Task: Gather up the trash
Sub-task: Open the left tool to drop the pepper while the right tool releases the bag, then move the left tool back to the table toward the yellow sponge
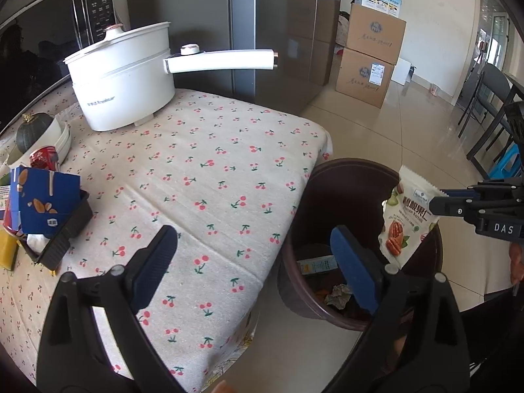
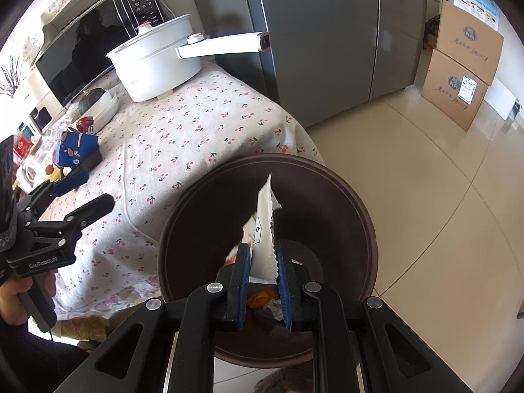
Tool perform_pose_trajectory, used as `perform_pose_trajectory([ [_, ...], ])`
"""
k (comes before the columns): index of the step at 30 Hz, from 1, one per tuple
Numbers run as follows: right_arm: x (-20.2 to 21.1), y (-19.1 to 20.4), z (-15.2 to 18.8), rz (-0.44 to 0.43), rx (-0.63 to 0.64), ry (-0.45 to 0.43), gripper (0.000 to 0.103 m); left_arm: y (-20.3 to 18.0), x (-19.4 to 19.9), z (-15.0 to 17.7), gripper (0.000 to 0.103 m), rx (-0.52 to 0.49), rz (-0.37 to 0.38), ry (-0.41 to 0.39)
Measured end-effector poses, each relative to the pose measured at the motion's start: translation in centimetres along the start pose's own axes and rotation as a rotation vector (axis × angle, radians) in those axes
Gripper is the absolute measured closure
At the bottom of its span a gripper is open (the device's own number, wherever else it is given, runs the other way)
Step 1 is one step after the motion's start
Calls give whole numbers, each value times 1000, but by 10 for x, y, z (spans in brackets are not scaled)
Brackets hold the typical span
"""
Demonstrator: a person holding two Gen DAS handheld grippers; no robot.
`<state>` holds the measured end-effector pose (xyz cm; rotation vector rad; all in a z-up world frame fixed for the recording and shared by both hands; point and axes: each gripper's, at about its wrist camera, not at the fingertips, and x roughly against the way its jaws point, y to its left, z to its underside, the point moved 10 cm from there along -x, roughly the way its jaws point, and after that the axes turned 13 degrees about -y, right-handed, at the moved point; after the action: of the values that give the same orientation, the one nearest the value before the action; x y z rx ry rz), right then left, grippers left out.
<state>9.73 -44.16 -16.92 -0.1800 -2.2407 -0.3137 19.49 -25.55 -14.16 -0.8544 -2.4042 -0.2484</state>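
Snack packet, a white pecan wrapper, hangs over the dark bin in my left wrist view, pinched by my right claw, while my left claw gapes with nothing in it above the edge of the cherry-print desk. From my right wrist, my right claw clenches the snack packet above the bin, where crumpled scraps lie inside, and my left claw hovers released over the desk.
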Motion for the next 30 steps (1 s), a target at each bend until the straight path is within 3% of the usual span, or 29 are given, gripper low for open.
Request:
perform_pose_trajectory([
  [1, -1, 0, -2, 7, -5, -2, 70, 4, 4, -1, 6, 5, -8, -5],
  [2, -1, 1, -4, 11, -15, -2, 37, 7, 8, -2, 5, 11, -15, -11],
  [3, 0, 1, -7, 14, -31, -13, 23, 12, 12, -3, 4, 17, -22, -15],
  [4, 3, 2, -12, 10, -50, -39, 16, 16, 16, -4, 4, 23, -31, -21],
  [8, 11, 19, -32, -8, -48, -86, 16, 35, 33, -9, 3, 51, -70, -50],
  [18, 30, 104, -82, -49, 126, -238, 16, 102, 83, -19, 1, 131, -207, -124],
  [30, 25, 200, -104, -138, 200, -298, 15, 175, 129, -15, 1, 182, -369, -188],
])
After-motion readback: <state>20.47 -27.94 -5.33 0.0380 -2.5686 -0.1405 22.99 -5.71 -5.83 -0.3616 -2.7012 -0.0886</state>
